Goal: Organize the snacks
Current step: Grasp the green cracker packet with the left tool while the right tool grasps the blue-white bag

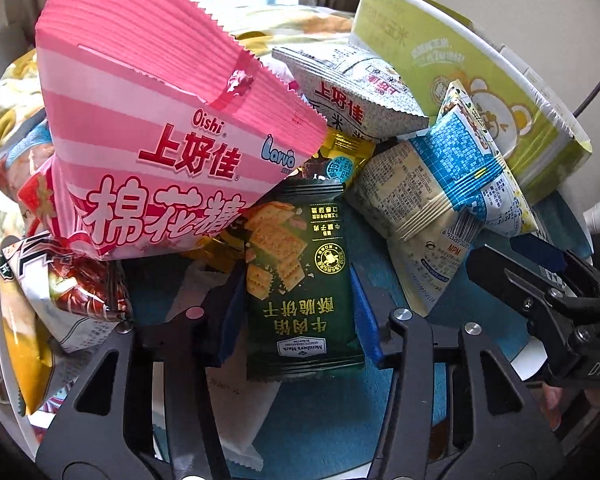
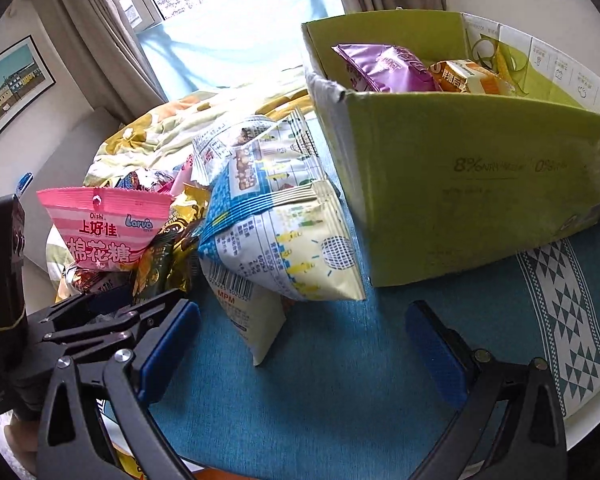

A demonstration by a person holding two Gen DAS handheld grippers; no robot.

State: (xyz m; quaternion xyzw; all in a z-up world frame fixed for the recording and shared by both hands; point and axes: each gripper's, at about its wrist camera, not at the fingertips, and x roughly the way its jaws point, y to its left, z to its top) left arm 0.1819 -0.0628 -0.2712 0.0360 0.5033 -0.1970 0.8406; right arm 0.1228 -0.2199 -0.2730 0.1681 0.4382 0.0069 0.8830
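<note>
Dark green cracker packet [image 1: 302, 280] sits between pads of left hand-held gripper [image 1: 296, 320], pinched across width; light, slick film, brittle contents, grip gently; right hand-held gripper [image 2: 300, 340] wide apart, empty, green box [image 2: 460, 184] ahead

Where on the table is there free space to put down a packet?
The blue cloth is bare between the open right gripper, the green box and the blue-and-cream bag. Left of that bag the pile is crowded around the pink marshmallow bag. The left gripper clamps the green cracker packet.
</note>
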